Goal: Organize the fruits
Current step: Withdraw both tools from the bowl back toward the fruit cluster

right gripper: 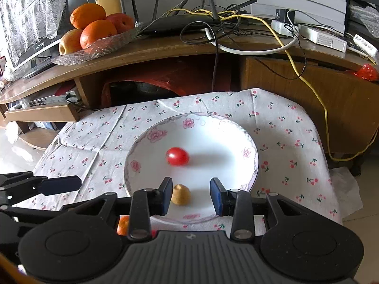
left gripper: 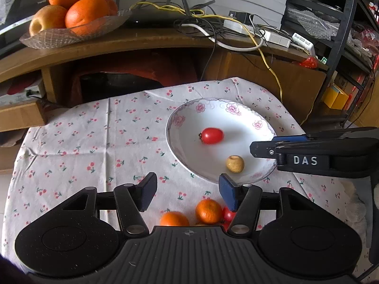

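A white floral plate [left gripper: 189,118] [right gripper: 227,137] sits on the cherry-print cloth, holding a red cherry tomato [left gripper: 211,135] [right gripper: 177,156] and a small tan fruit [left gripper: 234,164] [right gripper: 181,194]. My left gripper [left gripper: 188,193] is open above the cloth just left of the plate. Below it lie two small oranges [left gripper: 208,210] [left gripper: 174,219] and a red tomato [left gripper: 227,214], partly hidden. My right gripper [right gripper: 191,195] is open over the plate's near edge, the tan fruit between its fingers, nearer the left one. It shows side-on at the right as the right gripper [left gripper: 254,148].
A glass dish of large oranges and an apple [left gripper: 71,16] [right gripper: 94,30] stands on the wooden shelf [left gripper: 142,40] behind the table. Cables, a router and power strips [right gripper: 225,21] clutter that shelf. A metal rack [left gripper: 343,35] stands at right. The cloth drops off at the table's edges.
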